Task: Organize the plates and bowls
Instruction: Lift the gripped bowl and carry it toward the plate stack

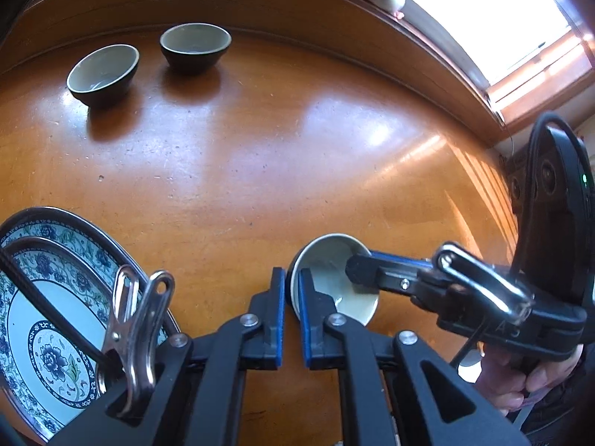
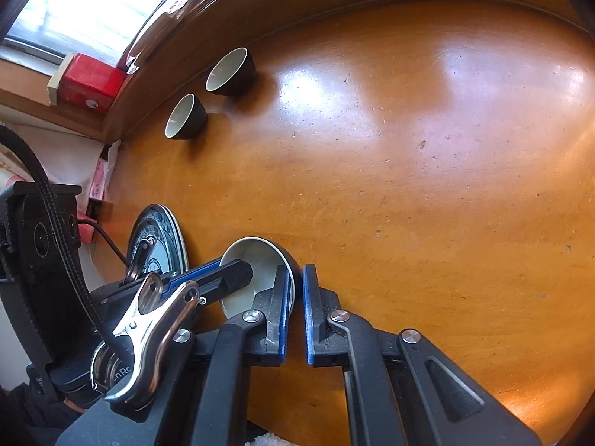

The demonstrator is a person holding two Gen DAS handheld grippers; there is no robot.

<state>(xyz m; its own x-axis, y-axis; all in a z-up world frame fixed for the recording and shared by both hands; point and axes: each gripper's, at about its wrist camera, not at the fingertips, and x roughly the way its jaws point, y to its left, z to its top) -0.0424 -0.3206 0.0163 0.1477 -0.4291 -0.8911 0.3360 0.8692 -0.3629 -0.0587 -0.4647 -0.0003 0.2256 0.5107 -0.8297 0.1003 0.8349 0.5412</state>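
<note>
A small dark bowl with a pale inside is at the near edge of the wooden table. My left gripper is shut on its left rim, one blue pad inside and one outside. My right gripper is shut on the opposite rim. In the right wrist view the left gripper reaches in from the left. Two more dark bowls stand apart at the far side. A blue-and-white floral plate lies left of the held bowl.
The table's raised rim curves along the far side under a bright window. A red box sits on the ledge beyond the table. A hand holds the right gripper's handle. A cable runs across the plate.
</note>
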